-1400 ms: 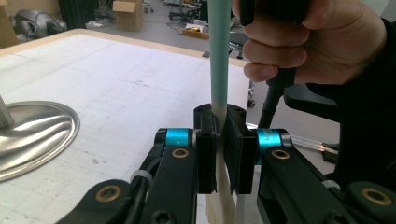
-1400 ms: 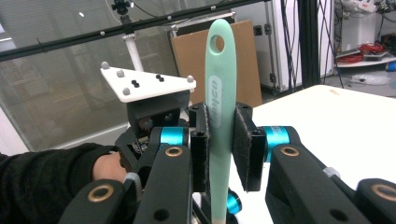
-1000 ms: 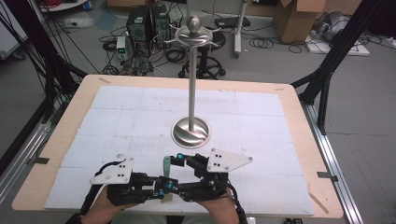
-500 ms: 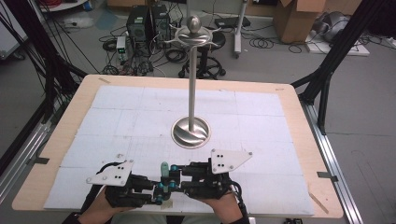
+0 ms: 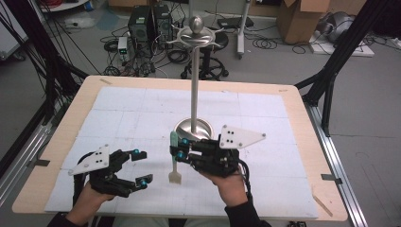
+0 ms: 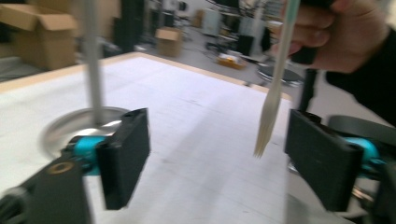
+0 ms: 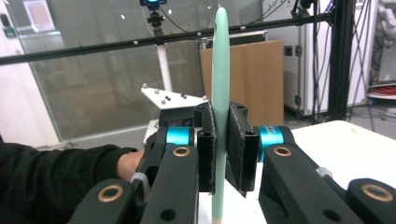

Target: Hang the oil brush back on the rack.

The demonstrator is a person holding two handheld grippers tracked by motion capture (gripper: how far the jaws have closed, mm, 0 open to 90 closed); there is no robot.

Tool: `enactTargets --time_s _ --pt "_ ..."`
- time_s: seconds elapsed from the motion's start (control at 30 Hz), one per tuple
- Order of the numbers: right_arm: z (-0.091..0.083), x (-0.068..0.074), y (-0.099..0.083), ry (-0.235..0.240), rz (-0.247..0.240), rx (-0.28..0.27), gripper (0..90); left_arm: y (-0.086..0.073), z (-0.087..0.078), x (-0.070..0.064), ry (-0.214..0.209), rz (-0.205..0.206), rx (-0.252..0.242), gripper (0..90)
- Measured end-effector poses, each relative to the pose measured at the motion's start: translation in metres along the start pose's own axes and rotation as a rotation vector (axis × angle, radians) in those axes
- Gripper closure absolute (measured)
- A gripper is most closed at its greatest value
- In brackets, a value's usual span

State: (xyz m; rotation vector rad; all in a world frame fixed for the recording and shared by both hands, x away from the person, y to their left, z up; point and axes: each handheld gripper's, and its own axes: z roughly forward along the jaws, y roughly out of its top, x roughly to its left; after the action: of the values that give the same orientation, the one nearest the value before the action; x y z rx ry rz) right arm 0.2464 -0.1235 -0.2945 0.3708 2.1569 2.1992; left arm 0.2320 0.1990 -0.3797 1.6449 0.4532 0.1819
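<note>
Left gripper [image 5: 135, 166]: jaws apart, empty, low over the counter [image 5: 118, 113] near the front edge. Right gripper [image 5: 182, 149]: jaws clamped on the brush [image 5: 174, 161], gripping its pale green handle mid-length; the bristle end hangs down just above the counter. Judgement: the brush is light, its handle stiff and smooth, its bristles soft; hold the handle, not the tip. Behind it: metal stand [image 5: 194, 85], well weighted at its base.

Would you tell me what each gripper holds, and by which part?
The right gripper clamps the brush by its green handle; the left gripper is open and empty.
</note>
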Motion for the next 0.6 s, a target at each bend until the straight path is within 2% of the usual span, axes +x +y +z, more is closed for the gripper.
enactTargets --time_s 0.03,0.1,0.13,0.17,0.2,0.23,0.43,0.47,0.5,0.6 --pt "0.001 -0.005 0.006 0.006 -0.006 0.001 82.2 -0.002 -0.004 0.004 0.048 0.009 -0.009 17.9" --pt "0.002 -0.012 0.015 0.010 -0.013 0.005 82.2 -0.004 -0.007 0.009 0.076 0.014 -0.016 17.9" --pt "0.002 -0.012 0.015 0.010 -0.013 0.005 82.2 -0.004 -0.007 0.009 0.076 0.014 -0.016 17.9" --pt "0.002 -0.022 0.028 -0.011 -0.017 0.015 82.2 -0.006 -0.009 0.012 0.098 0.019 -0.013 17.8" --pt "0.002 -0.022 0.028 -0.011 -0.017 0.015 82.2 -0.006 -0.009 0.012 0.098 0.019 -0.013 17.9" --pt "0.001 -0.030 0.040 -0.022 -0.021 0.013 82.2 -0.007 -0.012 0.015 0.108 0.012 -0.011 17.9" --pt "-0.005 -0.051 0.075 -0.042 -0.019 0.003 82.1 -0.009 -0.018 0.021 0.126 -0.025 -0.029 18.0" --pt "-0.005 -0.051 0.075 -0.042 -0.019 0.003 82.1 -0.009 -0.018 0.021 0.126 -0.025 -0.029 18.0" --pt "-0.005 -0.057 0.085 -0.049 -0.017 0.004 82.1 -0.009 -0.019 0.021 0.124 -0.028 -0.032 17.9" --pt "-0.004 -0.066 0.096 -0.060 -0.015 0.014 82.0 -0.009 -0.018 0.021 0.125 -0.027 -0.027 18.0"
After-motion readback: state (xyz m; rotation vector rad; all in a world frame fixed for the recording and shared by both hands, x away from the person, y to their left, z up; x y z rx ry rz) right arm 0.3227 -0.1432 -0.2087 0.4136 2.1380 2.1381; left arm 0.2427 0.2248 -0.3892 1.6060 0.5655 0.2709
